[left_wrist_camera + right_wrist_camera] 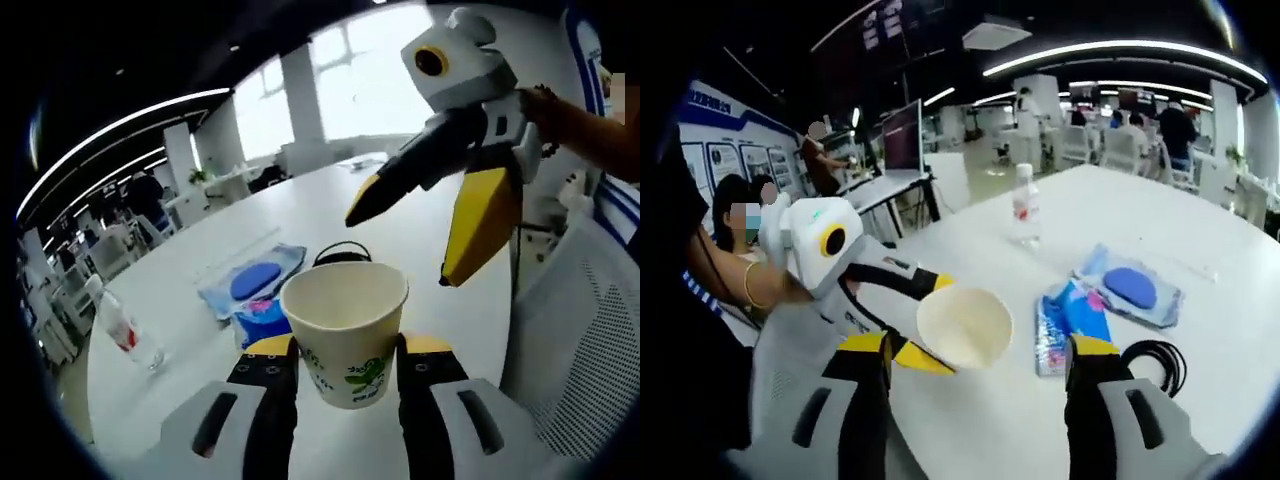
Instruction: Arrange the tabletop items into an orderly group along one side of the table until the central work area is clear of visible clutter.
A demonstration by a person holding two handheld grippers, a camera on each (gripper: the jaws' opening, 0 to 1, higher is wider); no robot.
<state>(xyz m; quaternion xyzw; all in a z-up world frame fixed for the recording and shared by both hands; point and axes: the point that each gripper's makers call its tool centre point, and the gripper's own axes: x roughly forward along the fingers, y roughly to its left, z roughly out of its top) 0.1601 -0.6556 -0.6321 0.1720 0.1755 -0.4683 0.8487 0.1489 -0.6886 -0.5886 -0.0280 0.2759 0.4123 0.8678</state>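
Left gripper (347,358) jaws clamp the paper cup (346,329) at mid-wall, above the table (330,205); light, crushable, so squeeze gently. Right gripper (981,362) jaws gape, empty.

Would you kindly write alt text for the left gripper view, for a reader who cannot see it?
The left gripper grips a paper cup above a white table. The right gripper hangs open at upper right. Behind the cup lie blue packets, a black cable and a plastic bottle.
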